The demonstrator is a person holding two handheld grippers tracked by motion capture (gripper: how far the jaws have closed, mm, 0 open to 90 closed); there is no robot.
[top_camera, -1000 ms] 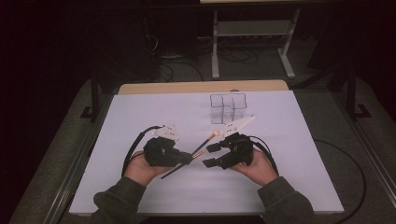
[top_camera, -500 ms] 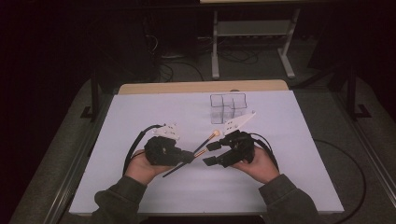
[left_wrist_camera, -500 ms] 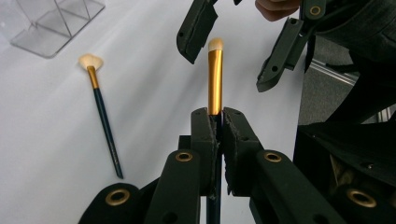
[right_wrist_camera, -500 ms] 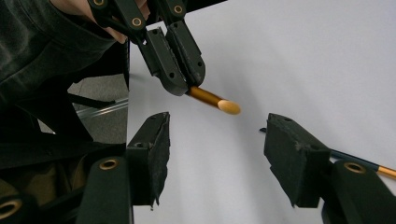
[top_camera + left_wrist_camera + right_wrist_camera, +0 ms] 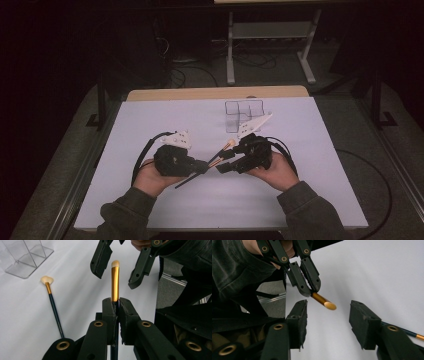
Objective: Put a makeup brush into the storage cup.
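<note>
Since a second ago, the jaws of my right hand-held gripper (image 5: 223,161) have been closing in, and they now stand apart on either side of the brush tip without touching it. My left hand-held gripper (image 5: 204,168) has kept its place, clamped shut on the makeup brush (image 5: 115,281), whose gold ferrule and pale bristle tip stick out beyond the jaws toward the right one. In the right gripper view the bristle tip (image 5: 330,305) hangs in the gap between my own two open pads, nearer the left pad than the right.

I can read no brand, label or writing on either brush or on the hand-held grippers.

Both hands sit low over the middle of the white surface (image 5: 165,120), toward its near edge, knuckles outward, with the two hand-held grippers pointing at each other almost level. A second makeup brush (image 5: 54,310), dark-handled with a fan-shaped pale tip, lies flat on the surface just beside them. A clear acrylic organizer (image 5: 243,114) stands near the far edge, well apart from my hands.
</note>
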